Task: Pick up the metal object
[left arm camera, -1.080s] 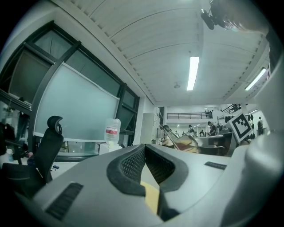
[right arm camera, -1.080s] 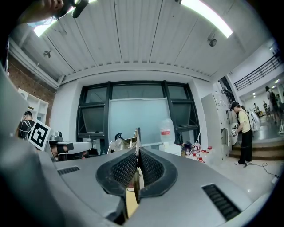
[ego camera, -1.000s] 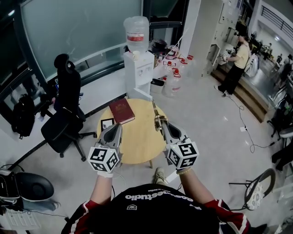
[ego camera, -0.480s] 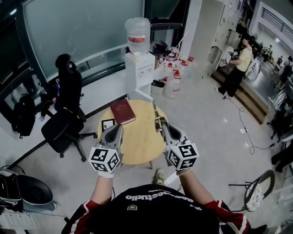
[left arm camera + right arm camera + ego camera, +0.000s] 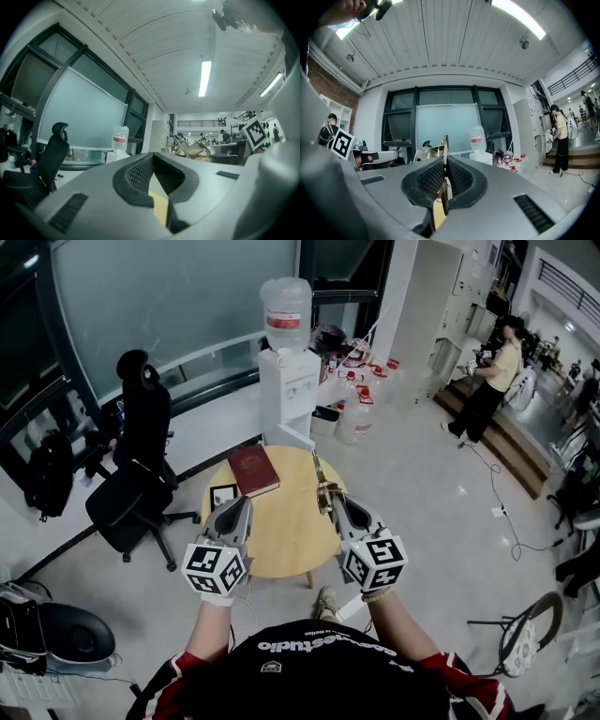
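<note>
The metal object (image 5: 320, 476) is a thin, gold-coloured strip held above the right side of the round wooden table (image 5: 281, 545). My right gripper (image 5: 330, 496) is shut on its near end, and the strip points away from me. In the right gripper view the metal object (image 5: 444, 146) stands edge-on between the ribbed pads (image 5: 459, 178) of the right gripper (image 5: 445, 165). My left gripper (image 5: 235, 506) hovers over the table's left side, shut with nothing in it. In the left gripper view the left gripper (image 5: 152, 157) has its tips together, and the metal object (image 5: 199, 150) glints off to the right.
A red book (image 5: 253, 468) and a small framed card (image 5: 220, 493) lie on the table's far left. Behind the table stand a water dispenser (image 5: 286, 381) and floor bottles (image 5: 353, 413). A black office chair (image 5: 136, 465) is at left. A person (image 5: 492, 381) stands far right.
</note>
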Action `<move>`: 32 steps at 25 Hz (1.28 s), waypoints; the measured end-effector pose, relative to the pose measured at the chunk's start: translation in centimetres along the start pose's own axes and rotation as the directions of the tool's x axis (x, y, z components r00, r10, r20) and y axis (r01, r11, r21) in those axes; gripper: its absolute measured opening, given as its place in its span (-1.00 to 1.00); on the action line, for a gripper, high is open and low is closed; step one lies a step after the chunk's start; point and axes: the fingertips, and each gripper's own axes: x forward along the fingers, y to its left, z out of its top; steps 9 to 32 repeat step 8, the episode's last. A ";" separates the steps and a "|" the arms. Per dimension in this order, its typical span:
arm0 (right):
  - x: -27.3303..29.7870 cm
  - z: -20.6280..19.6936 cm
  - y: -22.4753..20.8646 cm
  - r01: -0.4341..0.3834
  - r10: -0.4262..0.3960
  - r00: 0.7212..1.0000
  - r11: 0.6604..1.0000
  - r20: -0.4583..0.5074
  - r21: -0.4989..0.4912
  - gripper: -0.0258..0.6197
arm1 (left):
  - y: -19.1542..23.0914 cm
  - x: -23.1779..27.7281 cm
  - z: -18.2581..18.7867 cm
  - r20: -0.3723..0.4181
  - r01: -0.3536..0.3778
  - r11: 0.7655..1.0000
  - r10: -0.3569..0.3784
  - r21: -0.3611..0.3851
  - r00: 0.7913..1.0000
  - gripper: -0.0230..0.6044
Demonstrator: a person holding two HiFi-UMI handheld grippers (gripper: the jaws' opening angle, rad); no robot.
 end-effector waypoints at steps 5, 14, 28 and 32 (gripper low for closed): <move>0.2 0.0 0.1 -0.010 0.010 1.000 1.000 -0.003 -0.005 -0.83 | 0.1 0.2 -0.2 -0.002 -0.001 1.000 0.001 0.000 1.000 -0.87; 0.4 0.0 0.2 -0.012 0.012 1.000 1.000 -0.007 -0.003 -0.83 | 0.1 0.3 0.0 0.001 0.002 1.000 -0.002 -0.003 1.000 -0.87; 0.4 0.0 0.2 -0.012 0.012 1.000 1.000 -0.007 -0.003 -0.83 | 0.1 0.3 0.0 0.001 0.002 1.000 -0.002 -0.003 1.000 -0.87; 0.4 0.0 0.2 -0.012 0.012 1.000 1.000 -0.007 -0.003 -0.83 | 0.1 0.3 0.0 0.001 0.002 1.000 -0.002 -0.003 1.000 -0.87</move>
